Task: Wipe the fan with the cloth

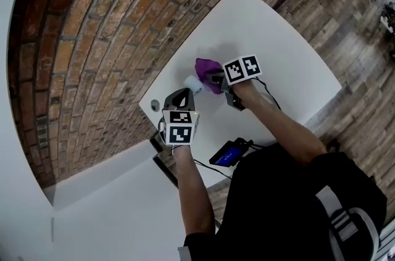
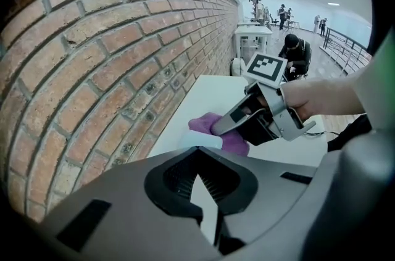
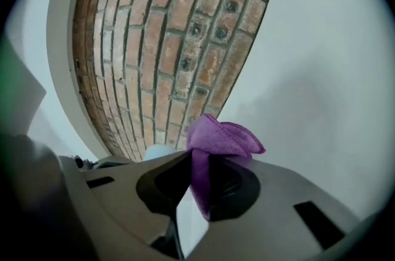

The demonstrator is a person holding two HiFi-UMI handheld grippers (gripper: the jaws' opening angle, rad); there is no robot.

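A person stands at a white table (image 1: 290,68) that is pushed against a red brick wall (image 1: 111,37), seen from above, with a hand-held gripper in each hand.

The left gripper (image 1: 184,95) points steeply down at the table near the wall side. Its claw is clenched, the two jaws drawn together. A small pale fan (image 1: 192,84), white with a bluish tint, sits right at the jaw tips. In the left gripper view only the fan's rounded top rises just above the closed jaws, and it is not clear whether the tips actually pinch any part of it.

The right gripper (image 1: 217,79) comes in from the person's right, held nearly level, and grasps a purple cloth (image 1: 207,70). In the right gripper view the cloth is clamped between the jaws, with a folded bunch sticking up above them and a strip hanging down between the pads. The bunched cloth lies against the fan on the side away from the left gripper, so the fan sits between the cloth and the left gripper's tips.

Each gripper carries a cube with black and white square markers. A dark device with a blue screen (image 1: 229,152) lies at the table's near edge, close to the person's body, with a cable running from it. The floor (image 1: 352,37) beyond the table is wood plank.
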